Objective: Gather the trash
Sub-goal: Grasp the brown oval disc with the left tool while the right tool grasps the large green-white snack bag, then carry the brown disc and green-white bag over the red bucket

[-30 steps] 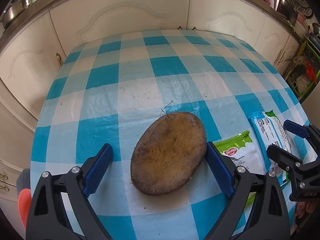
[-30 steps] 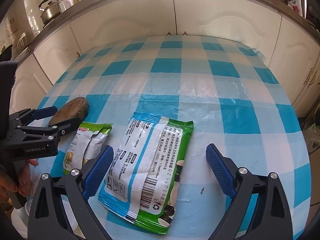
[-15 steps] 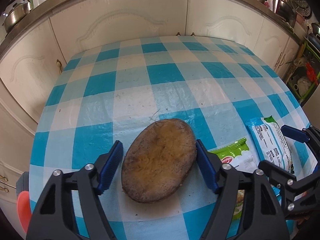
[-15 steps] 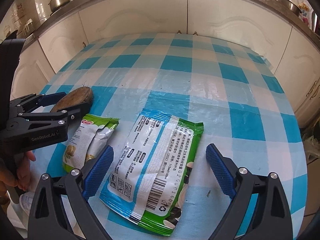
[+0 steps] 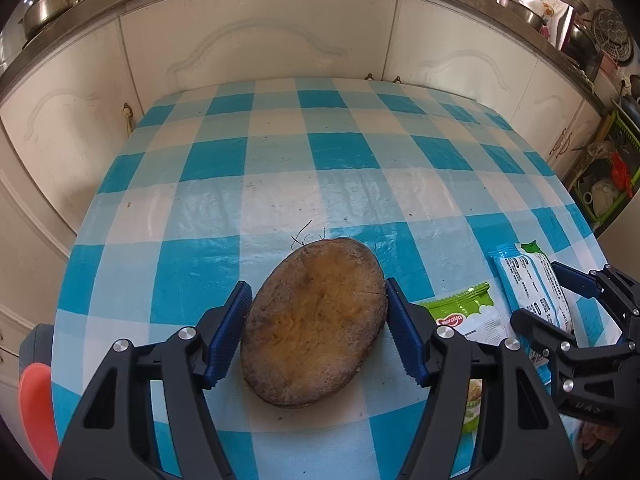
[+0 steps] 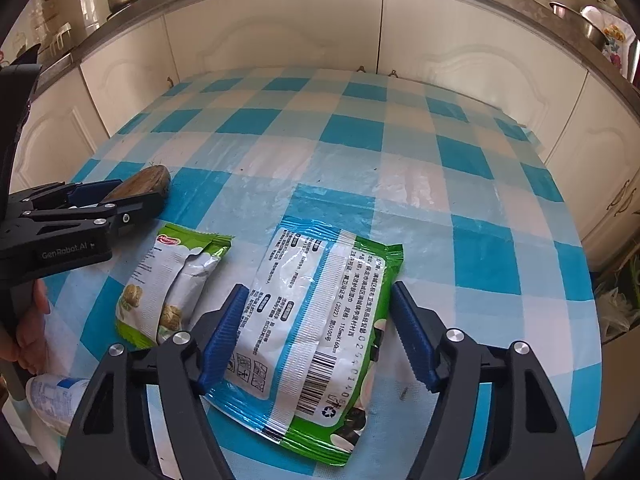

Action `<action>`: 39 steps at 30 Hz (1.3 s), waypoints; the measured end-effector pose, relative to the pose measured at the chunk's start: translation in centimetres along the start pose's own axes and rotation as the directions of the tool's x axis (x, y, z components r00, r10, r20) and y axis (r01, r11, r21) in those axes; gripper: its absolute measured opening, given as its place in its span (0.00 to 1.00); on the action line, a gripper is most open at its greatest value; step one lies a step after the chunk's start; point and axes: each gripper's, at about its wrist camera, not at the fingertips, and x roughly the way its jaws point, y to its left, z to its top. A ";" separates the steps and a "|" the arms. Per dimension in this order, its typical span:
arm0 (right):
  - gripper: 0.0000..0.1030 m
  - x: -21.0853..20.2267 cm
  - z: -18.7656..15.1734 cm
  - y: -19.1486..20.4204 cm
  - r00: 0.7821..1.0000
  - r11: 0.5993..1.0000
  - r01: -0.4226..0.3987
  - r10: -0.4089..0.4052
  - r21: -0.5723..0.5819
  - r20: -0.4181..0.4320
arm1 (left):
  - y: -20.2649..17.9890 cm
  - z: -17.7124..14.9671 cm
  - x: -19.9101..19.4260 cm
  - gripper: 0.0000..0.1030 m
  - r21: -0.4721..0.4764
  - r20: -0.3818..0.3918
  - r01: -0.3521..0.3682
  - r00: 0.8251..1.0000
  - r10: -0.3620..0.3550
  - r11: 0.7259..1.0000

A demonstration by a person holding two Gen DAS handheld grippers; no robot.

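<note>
Both tools have just been closing: the left tool [image 5: 314,338] now presses its blue ribbed pads on the rough brown coconut shell [image 5: 316,322], while the right tool [image 6: 316,334] brackets the large crinkly wet-wipe packet [image 6: 312,320], its left pad touching, the right just clear. Only the right wrist view shows the smaller green snack bag [image 6: 168,284] whole. All lie on the glossy blue-checked table [image 5: 280,160] before cream cabinets [image 5: 256,36].
</note>
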 end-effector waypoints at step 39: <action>0.56 -4.7 2.2 -1.4 0.981 0.973 -0.169 0.150 0.156 0.124 | 10.0 -4.6 -7.5 0.66 -0.254 0.096 -0.017 0.995 0.042 0.967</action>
